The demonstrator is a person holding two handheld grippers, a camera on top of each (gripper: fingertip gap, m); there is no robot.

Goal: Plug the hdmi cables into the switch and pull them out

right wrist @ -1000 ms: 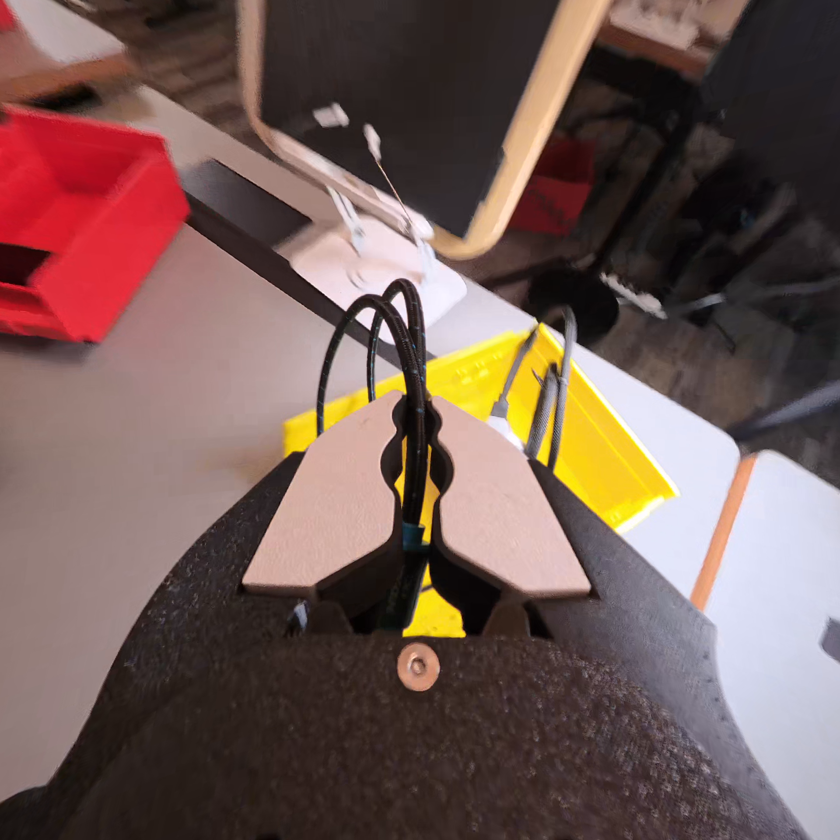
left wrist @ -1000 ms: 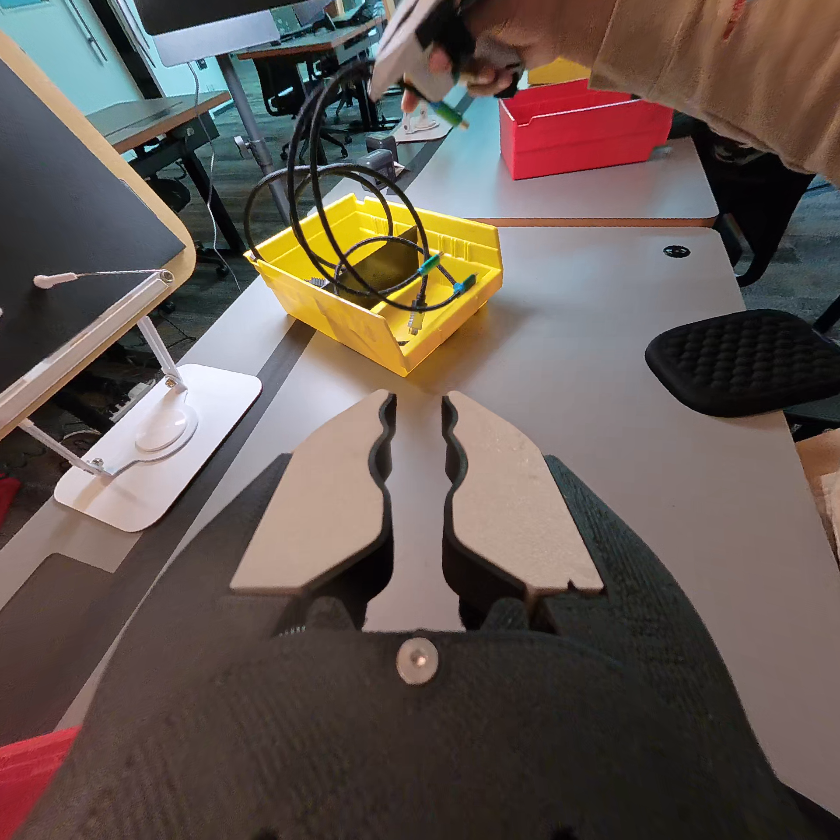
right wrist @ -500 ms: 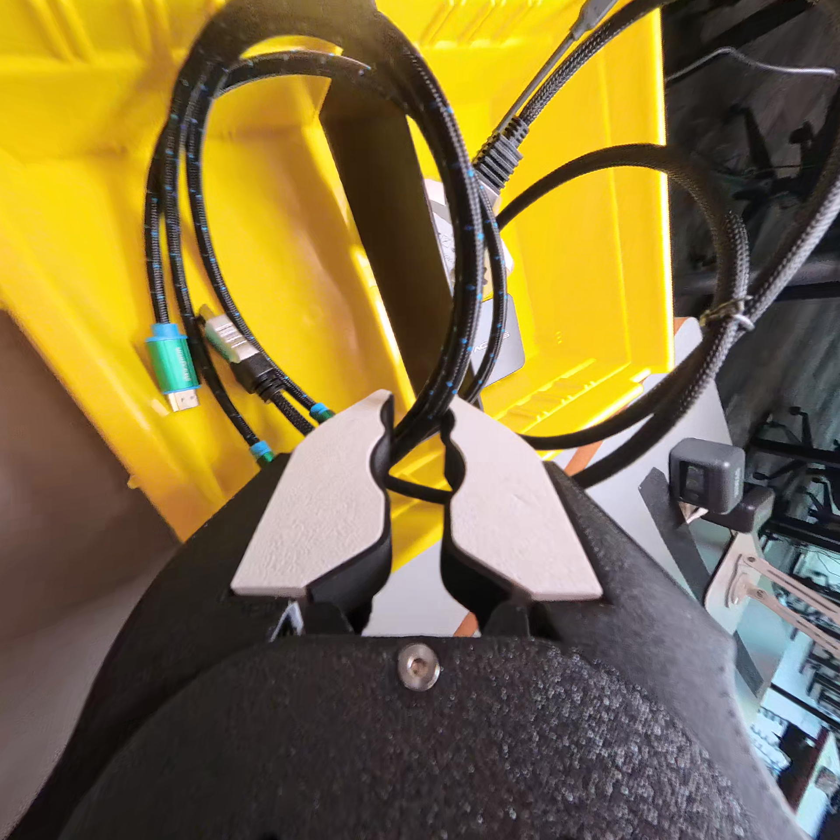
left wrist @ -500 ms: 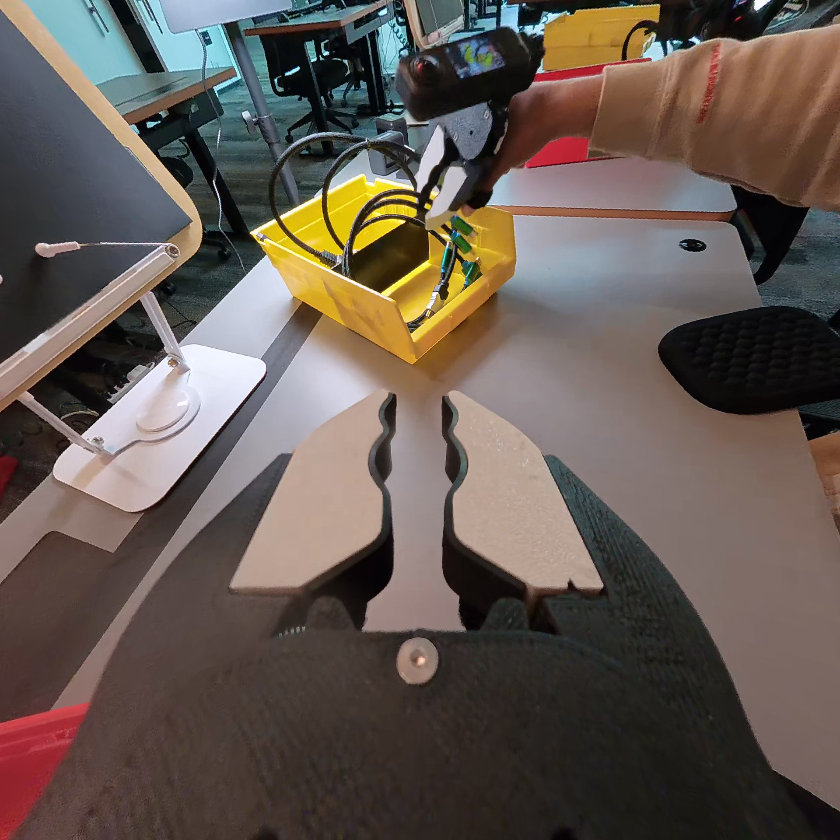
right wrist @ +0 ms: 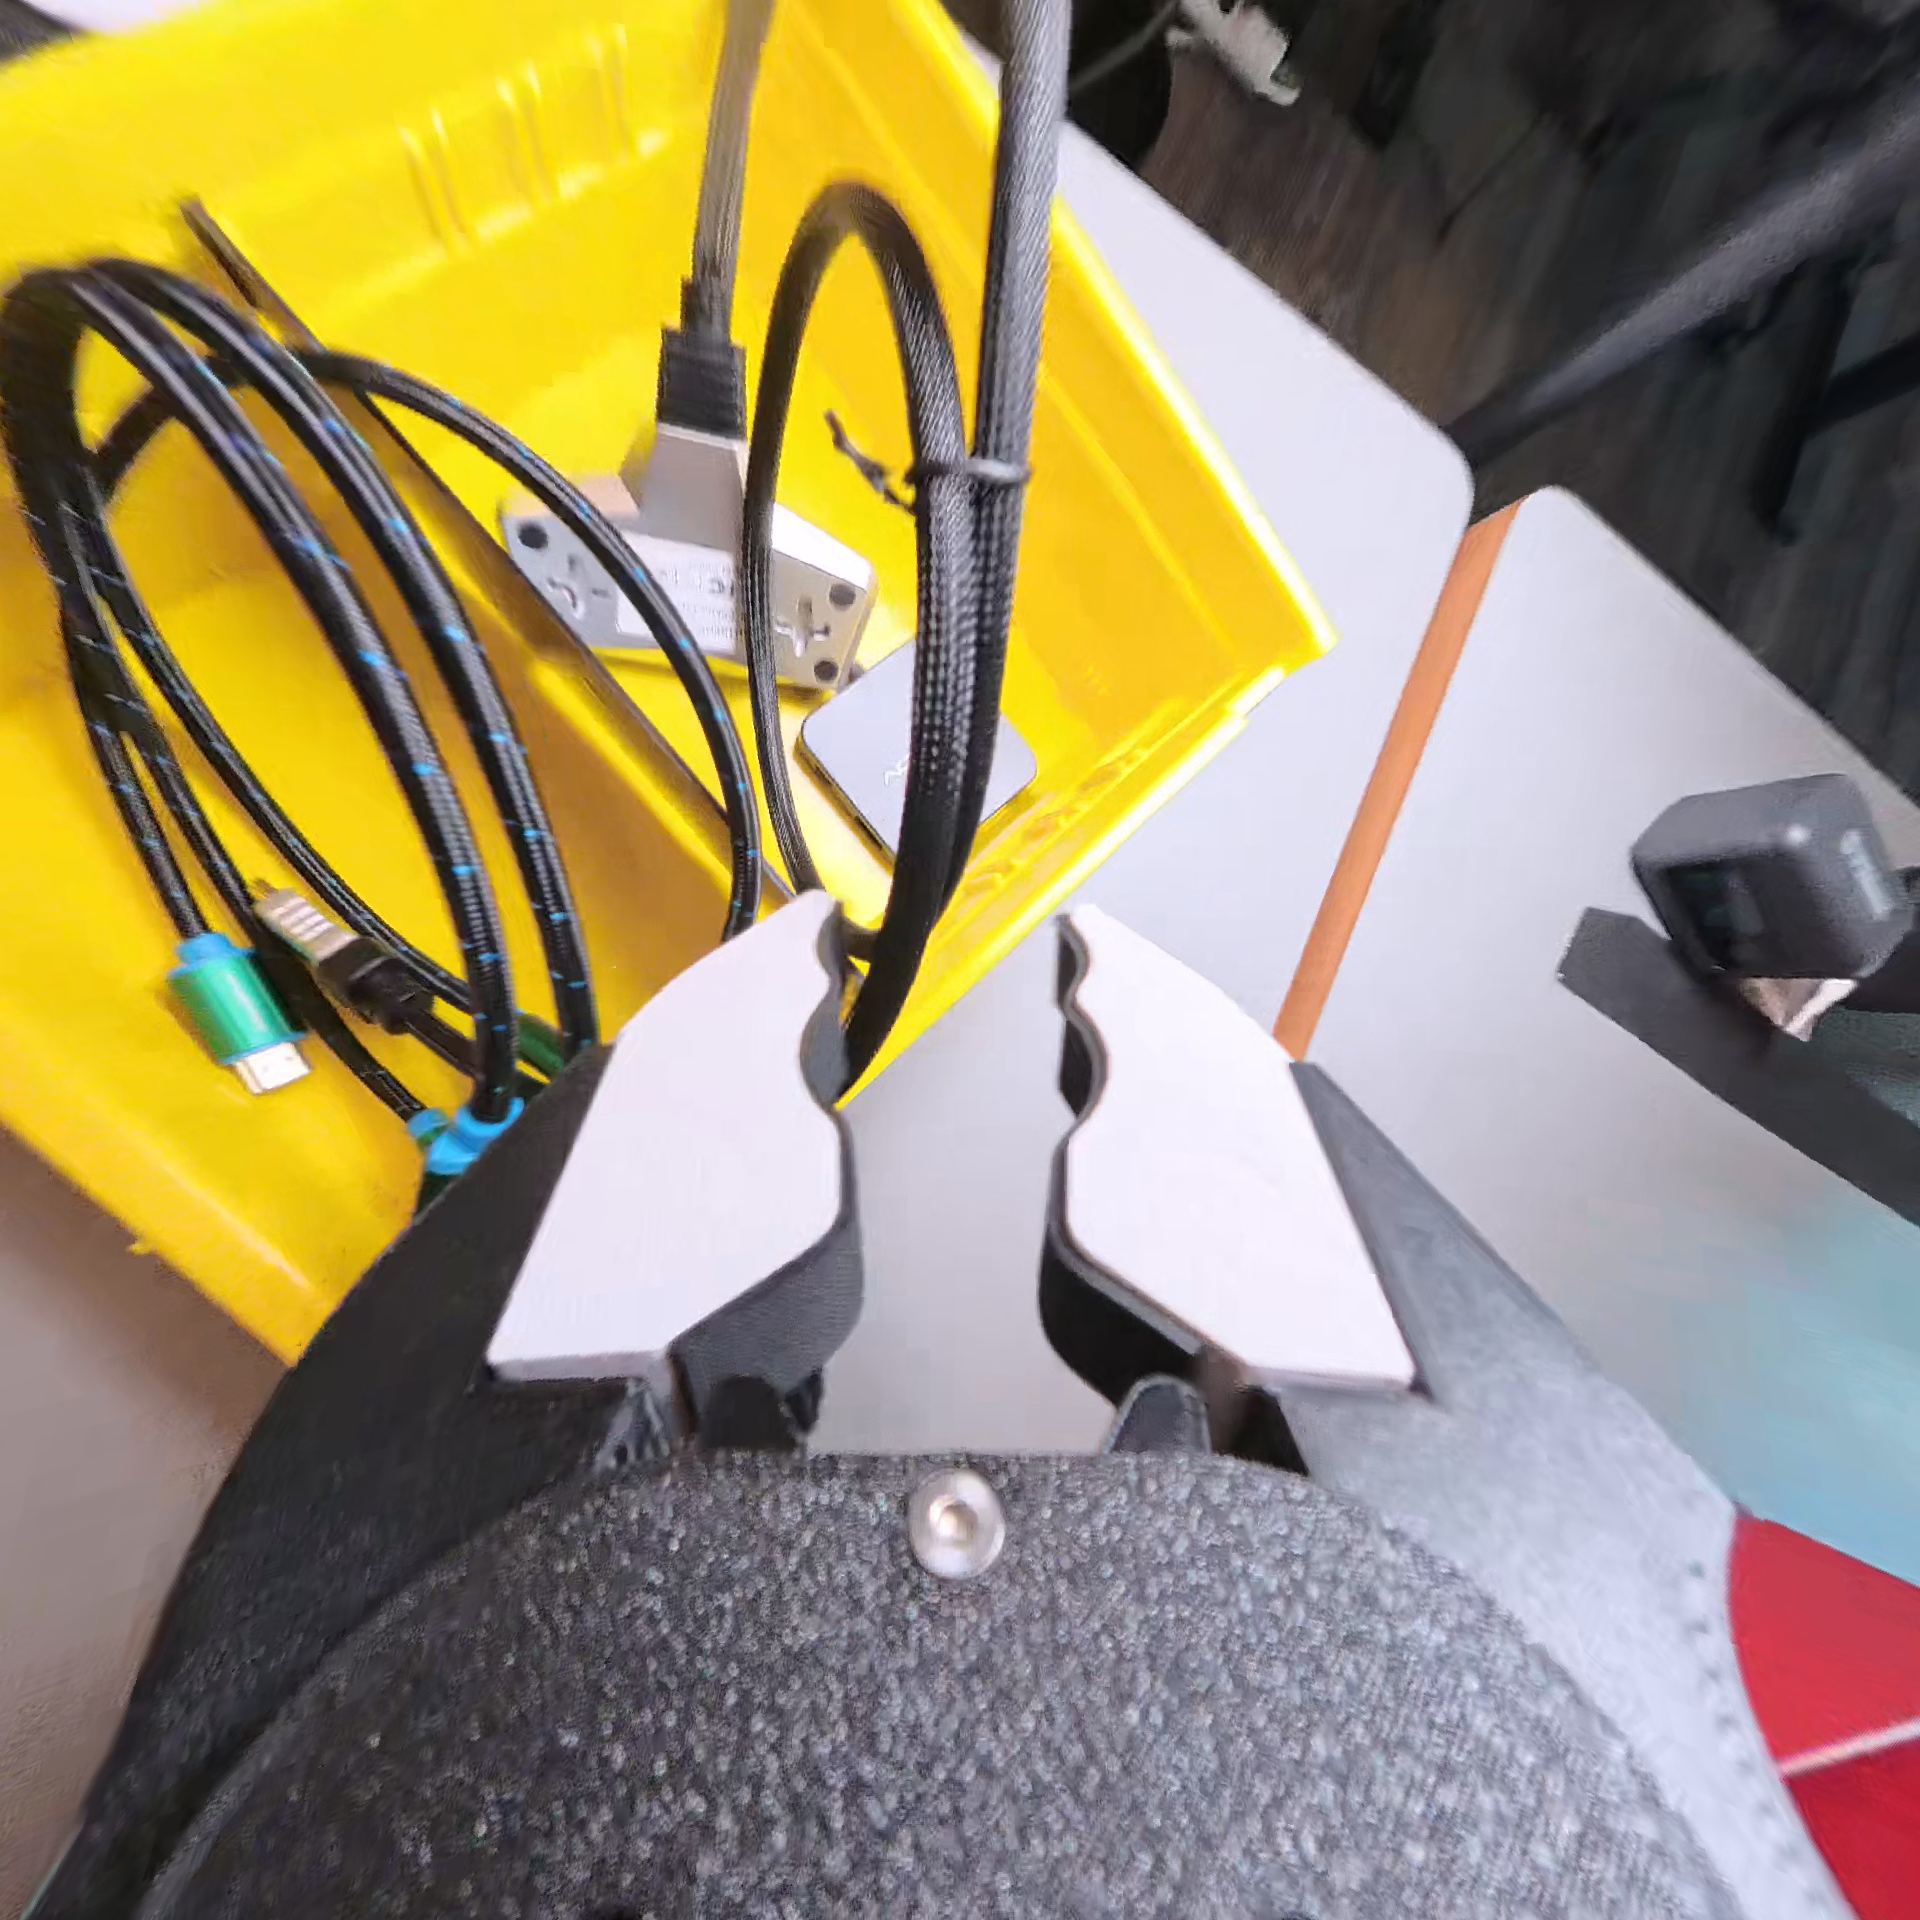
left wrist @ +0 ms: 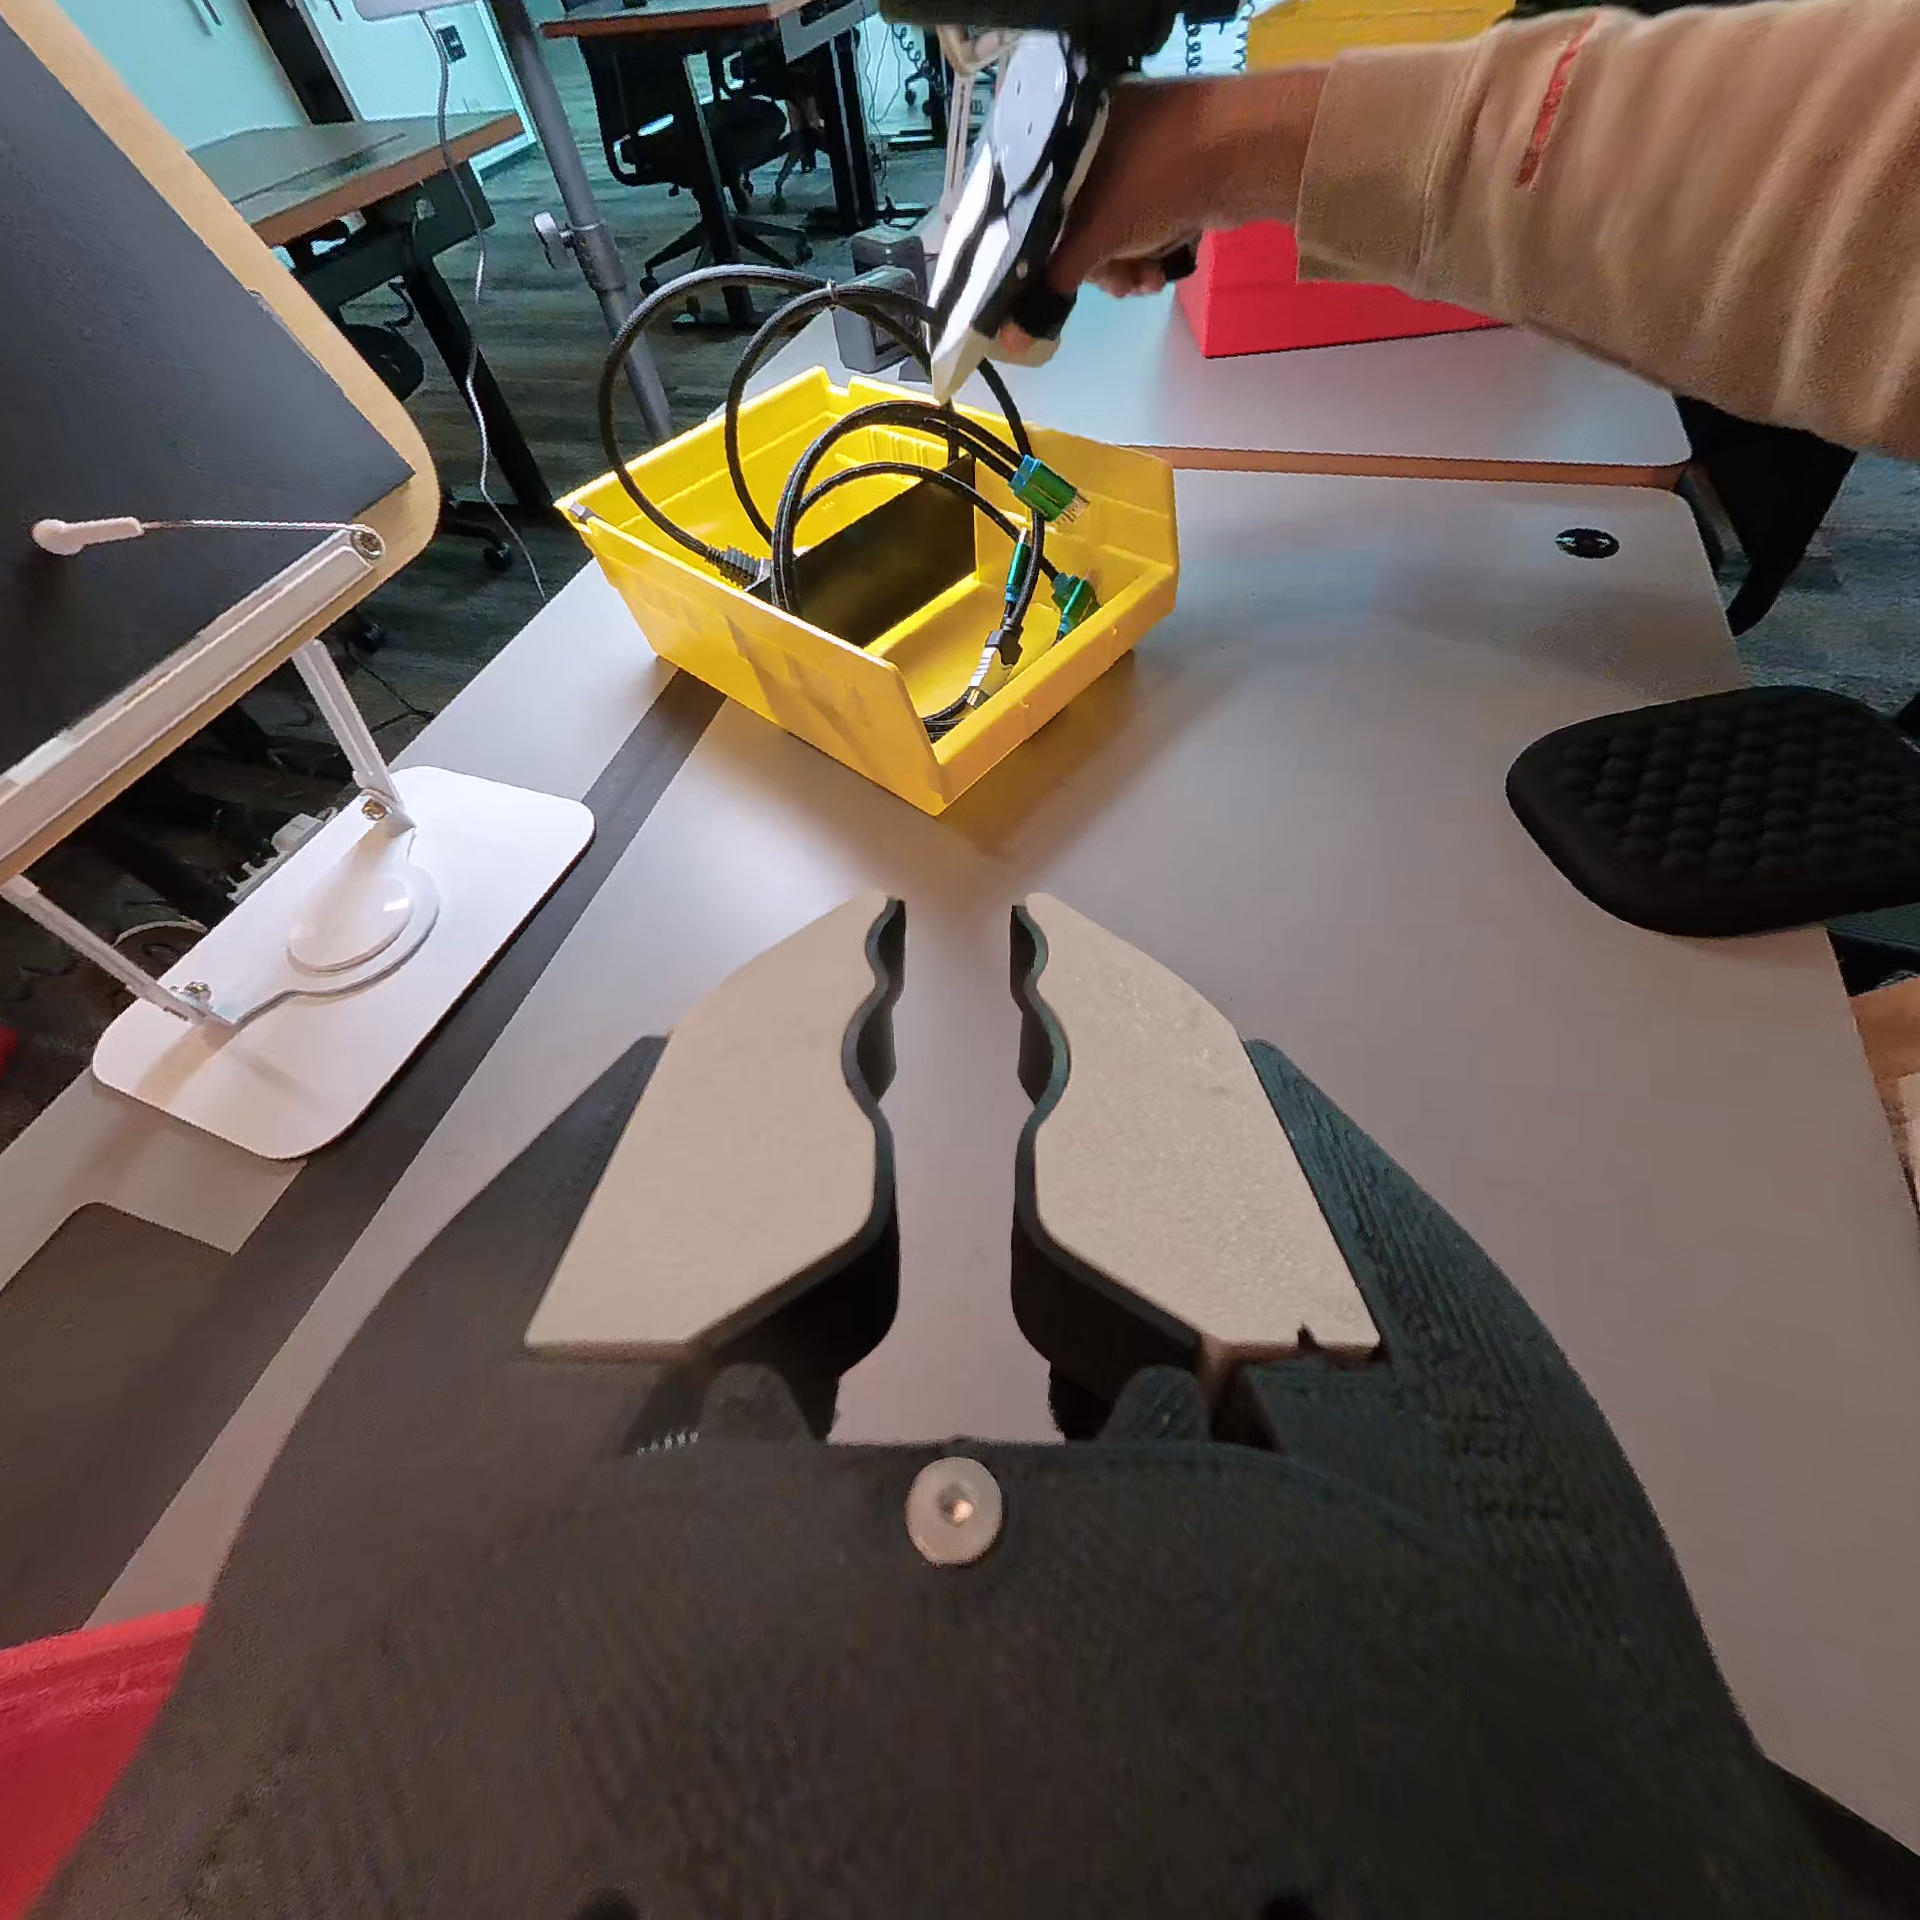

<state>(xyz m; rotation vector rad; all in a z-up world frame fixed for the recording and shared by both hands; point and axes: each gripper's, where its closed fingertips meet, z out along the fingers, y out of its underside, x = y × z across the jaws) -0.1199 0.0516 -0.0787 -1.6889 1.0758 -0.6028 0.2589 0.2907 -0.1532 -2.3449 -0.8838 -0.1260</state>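
Yellow bin (left wrist: 831, 696) sits on the grey bench (left wrist: 1351, 1039), used as ref. Inside it: coiled black hdmi cables (right wrist: 343, 665) w/ green plugs (right wrist: 234, 1003), plus the silver switch (right wrist: 717, 582) by the bin's back wall. Right claw (right wrist: 940, 935) hangs just above the bin's rim, jaws apart, nothing held; a thick black cable (right wrist: 935, 790) brushes its left finger. Left claw (left wrist: 956, 925) is well short of the bin, over bare bench, jaws apart, empty.

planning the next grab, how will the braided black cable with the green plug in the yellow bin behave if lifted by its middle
Likely floppy: the braided cable lies in loose loops in the yellow bin, so its green plug would probably dangle and swing. It looks light. Its loops overlap the other cables, so it may snag and drag them.
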